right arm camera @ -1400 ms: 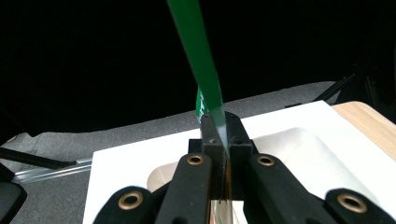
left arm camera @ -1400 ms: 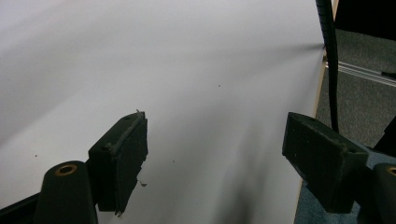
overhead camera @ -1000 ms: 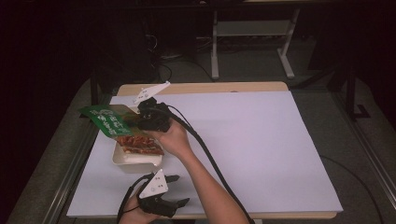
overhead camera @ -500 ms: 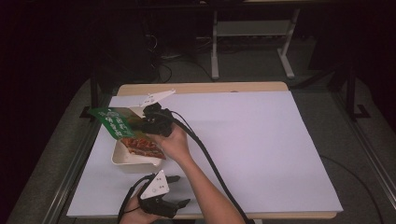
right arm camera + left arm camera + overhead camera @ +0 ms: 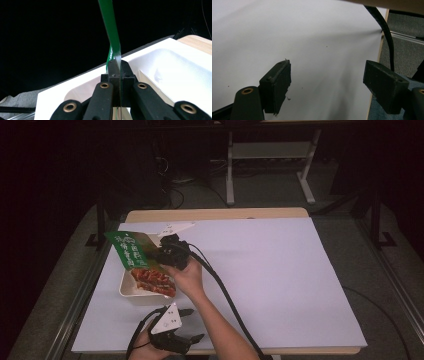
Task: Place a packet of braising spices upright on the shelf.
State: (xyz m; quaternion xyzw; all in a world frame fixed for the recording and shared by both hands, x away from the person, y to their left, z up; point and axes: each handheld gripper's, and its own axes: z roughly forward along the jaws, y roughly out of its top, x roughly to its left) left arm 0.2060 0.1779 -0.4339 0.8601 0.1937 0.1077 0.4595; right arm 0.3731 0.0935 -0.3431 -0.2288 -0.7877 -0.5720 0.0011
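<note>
High view: the right gripper [image 5: 159, 254] holds a green packet [image 5: 131, 251] by its edge, over a white tray [image 5: 128, 289] at the left side of the table [image 5: 280, 265]. The packet carries pale characters, too small to read, and a red food picture. The left gripper [image 5: 192, 325] rests near the front edge, its jaws wide apart with nothing between.

Left gripper view: both jaws stand open above the bare white sheet.

Right gripper view: the jaws are pressed together on the packet [image 5: 111, 32], seen edge-on, with the tray [image 5: 172, 67] below. The background is dark.
</note>
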